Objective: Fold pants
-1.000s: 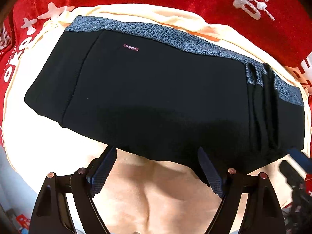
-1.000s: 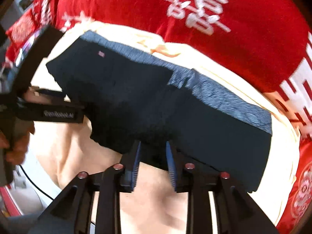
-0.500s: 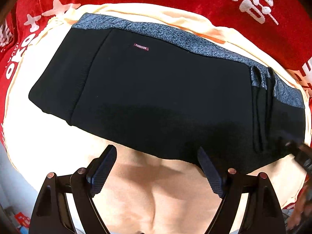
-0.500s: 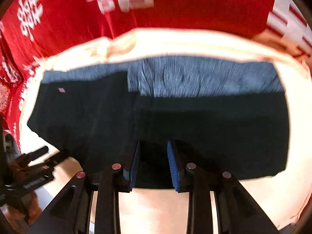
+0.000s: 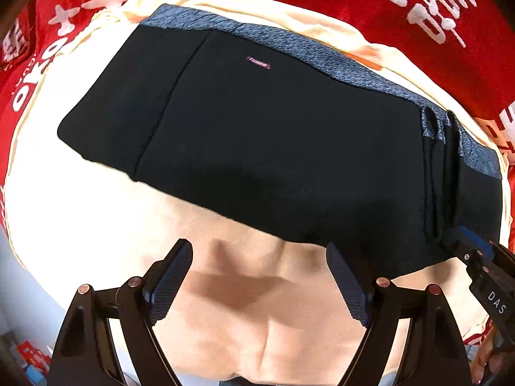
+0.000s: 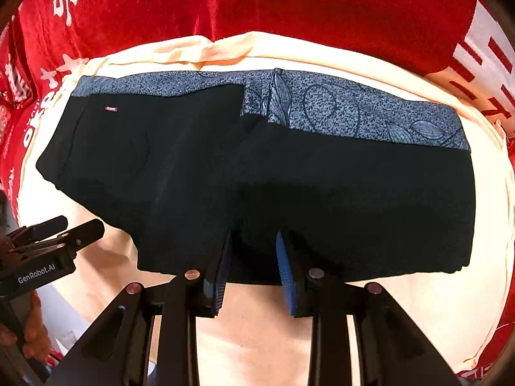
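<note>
Though both cameras look almost straight down, the red cloth (image 6: 370, 16) with white characters is cut off by the lens rim on every side, so its full spread cannot be told. On it lies a cream sheet (image 5: 80, 225), and on that sheet rest the black pants (image 5: 273, 135), folded into a broad band with a grey patterned strip (image 6: 354, 112) along the far edge; how many layers lie beneath the top one is hidden. A small pink label (image 5: 258, 62) near the strip is too small to read. The left gripper (image 5: 260, 286) hangs over bare sheet just short of the pants' near edge, jaws wide apart with nothing between them. The right gripper (image 6: 252, 267) stands at the near hem with its jaws narrowly apart; dark fabric shows in the gap, but whether the pads press on it cannot be told. A hand (image 6: 35, 334) shows only partly at the left edge of the right view.
</note>
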### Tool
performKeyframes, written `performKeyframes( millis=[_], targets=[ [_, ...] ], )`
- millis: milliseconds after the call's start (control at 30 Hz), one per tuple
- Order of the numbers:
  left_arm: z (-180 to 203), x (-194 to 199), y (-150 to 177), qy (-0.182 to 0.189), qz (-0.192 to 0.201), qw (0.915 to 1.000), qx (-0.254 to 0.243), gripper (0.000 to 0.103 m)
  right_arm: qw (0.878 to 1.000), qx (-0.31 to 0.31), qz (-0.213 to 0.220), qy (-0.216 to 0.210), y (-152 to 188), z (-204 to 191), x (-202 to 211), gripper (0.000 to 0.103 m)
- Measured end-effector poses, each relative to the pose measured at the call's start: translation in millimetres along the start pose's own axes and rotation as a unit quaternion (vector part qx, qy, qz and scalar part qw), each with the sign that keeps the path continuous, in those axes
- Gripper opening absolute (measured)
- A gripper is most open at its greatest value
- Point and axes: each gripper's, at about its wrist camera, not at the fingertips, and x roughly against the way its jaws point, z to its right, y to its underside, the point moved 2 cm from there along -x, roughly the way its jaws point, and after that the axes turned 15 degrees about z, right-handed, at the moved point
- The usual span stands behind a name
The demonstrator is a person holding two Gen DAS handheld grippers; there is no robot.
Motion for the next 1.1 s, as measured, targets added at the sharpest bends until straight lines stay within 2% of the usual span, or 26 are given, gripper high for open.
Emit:
performKeyframes(
  millis=[167, 367, 400, 500, 667, 733, 900, 933, 967, 1100],
  targets=[
    [-7, -5, 4, -0.002, 0.0, 1.0, 0.009, 0.085, 1.0, 0.0, -0.011, 0.002, 2, -2, 2, 0.032],
    [-25, -5, 6, 0.0, 0.001, 0.9996, 0.027, 0.085, 0.999, -0.016, -0.037, -0.018, 19, -12, 10, 0.033],
    [-18, -10, 6, 0.001, 0.002, 0.9996, 0.029, 0.085, 0.999, -0.013, -0.037, -0.018, 21, -17, 12, 0.036],
    [-28, -11, 7, 0.003, 0.002, 0.9993, 0.037, 0.085, 0.999, -0.006, -0.031, -0.019, 23, -25, 16, 0.047],
    [-46, -11, 3, 0.013, 0.0, 0.9984, 0.056, 0.085, 0.999, 0.016, -0.029, -0.013, 18, -35, 16, 0.052],
    [-51, -14, 3, 0.02, 0.004, 0.9976, 0.066, 0.086, 0.999, 0.018, -0.028, -0.009, 15, -37, 13, 0.06],
    [-71, -14, -4, 0.046, 0.028, 0.9927, 0.108, 0.086, 0.999, 0.012, -0.049, 0.003, 16, -35, -5, 0.067],
    [-75, -14, -5, 0.051, 0.032, 0.9913, 0.117, 0.094, 0.999, 0.009, -0.052, 0.004, 16, -34, -7, 0.067],
    [-81, -14, -6, 0.055, 0.036, 0.9899, 0.126, 0.098, 0.999, 0.006, -0.054, 0.004, 17, -34, -10, 0.068],
    [-98, -13, -12, 0.071, 0.049, 0.9847, 0.152, 0.1, 0.999, 0.005, -0.054, 0.003, 18, -34, -13, 0.074]
  ],
)
